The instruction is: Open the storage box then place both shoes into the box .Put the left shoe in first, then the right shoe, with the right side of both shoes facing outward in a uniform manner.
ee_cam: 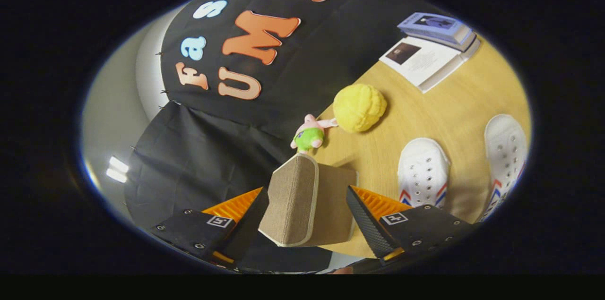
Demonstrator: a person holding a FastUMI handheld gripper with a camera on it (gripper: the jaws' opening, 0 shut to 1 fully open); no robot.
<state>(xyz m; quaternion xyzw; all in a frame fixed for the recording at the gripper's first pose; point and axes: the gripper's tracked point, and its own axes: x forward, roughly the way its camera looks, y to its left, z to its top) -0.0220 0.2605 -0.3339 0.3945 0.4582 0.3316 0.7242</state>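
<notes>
Over the wooden table (449, 111), just ahead of my gripper (305, 217), the brown fabric storage box (302, 201) sits between my two fingers, its pale-trimmed lid panel tilted up toward me; my jaws stand spread to either side of it, and I cannot tell whether either finger actually touches the fabric, so I call them released rather than grasping. Whether the lid is fully open I cannot tell either, since the inside of the box is hidden from me. Beside the box, on the table, lie the two white shoes with red and blue stripes: the nearer shoe (422, 173) close to the box, the farther shoe (505, 158) beyond it, well apart from the box; which is the left and which the right I cannot make out. Just beyond the box a small pink and green plush toy (309, 133) rests at the table's edge, touching a yellow ball of yarn (359, 107), and farther still from the box is a stack of books (432, 47). My judgement: the work is at its first step, the opening of the box. Neither shoe is in the box yet, so both placings, left shoe first and then right, are still to do.
</notes>
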